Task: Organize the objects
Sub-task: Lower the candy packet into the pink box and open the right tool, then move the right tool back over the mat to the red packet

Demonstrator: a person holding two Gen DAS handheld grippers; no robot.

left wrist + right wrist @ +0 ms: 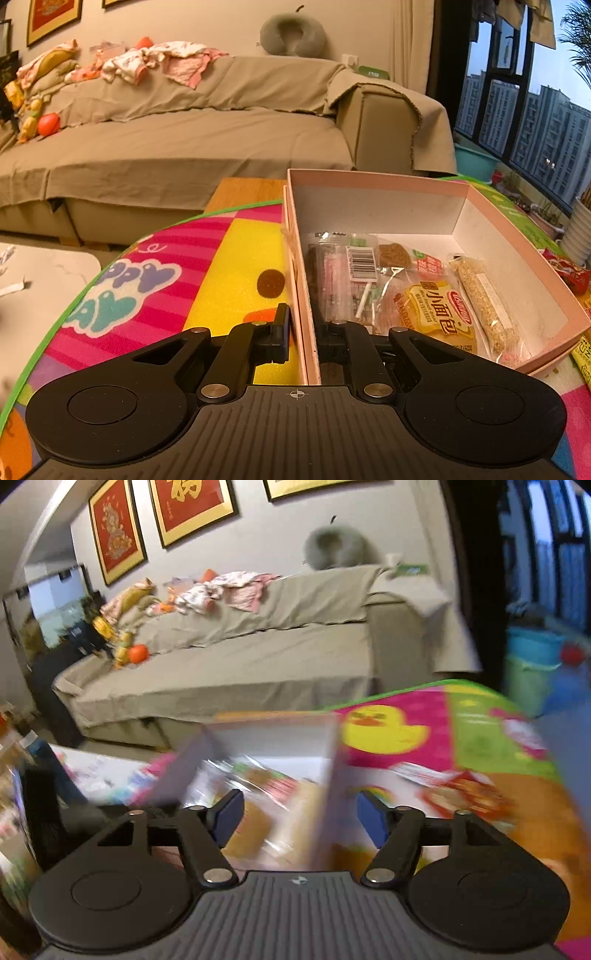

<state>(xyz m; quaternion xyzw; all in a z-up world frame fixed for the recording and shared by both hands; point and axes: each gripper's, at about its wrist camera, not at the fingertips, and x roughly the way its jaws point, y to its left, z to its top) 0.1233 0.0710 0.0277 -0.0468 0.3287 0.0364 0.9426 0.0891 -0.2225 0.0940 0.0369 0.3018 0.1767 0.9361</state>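
Observation:
A pink cardboard box (pixel 369 177) sits on the colourful play mat (pixel 236 258) and holds several snack packets, among them a yellow bread packet (pixel 439 310) and a sesame bar (pixel 487 302). My left gripper (pixel 306 332) is shut on the box's left wall, one finger outside and one inside. In the blurred right wrist view, my right gripper (pixel 299 816) is open, its fingers either side of the box's right wall (pixel 327 794). Red snack packets (pixel 454 786) lie on the mat right of the box.
A beige covered sofa (pixel 184 140) stands behind the mat, with clothes and toys on it. A red packet (pixel 565 269) and a yellow packet (pixel 583 354) lie right of the box. A teal bin (pixel 532 653) and window are at the right.

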